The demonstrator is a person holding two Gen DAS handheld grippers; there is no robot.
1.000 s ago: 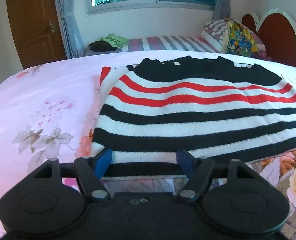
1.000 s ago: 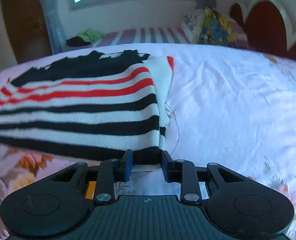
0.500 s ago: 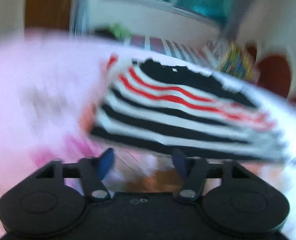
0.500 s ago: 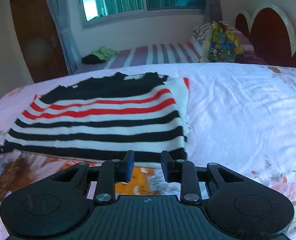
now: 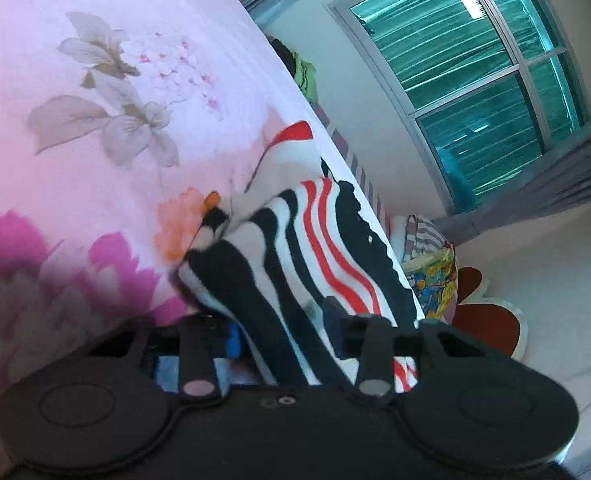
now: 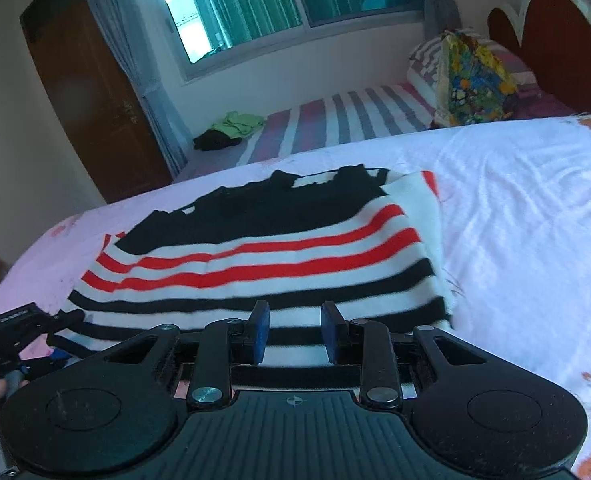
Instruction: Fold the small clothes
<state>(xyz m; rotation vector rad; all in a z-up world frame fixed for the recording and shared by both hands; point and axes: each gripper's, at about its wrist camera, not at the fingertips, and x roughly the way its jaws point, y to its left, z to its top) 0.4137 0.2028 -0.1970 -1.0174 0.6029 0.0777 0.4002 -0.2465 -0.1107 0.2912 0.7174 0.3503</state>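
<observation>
Striped sweater on the floral bed, my two tools at its near hem.

The bed [image 6: 515,208] carries the striped sweater [image 6: 279,256] at centre. My left hand-held gripper [image 5: 283,332], at eight o'clock in the right view, is closing with the hem between its jaws; my right hand-held gripper [image 6: 295,330] stays partly spread over the hem at six o'clock.
</observation>
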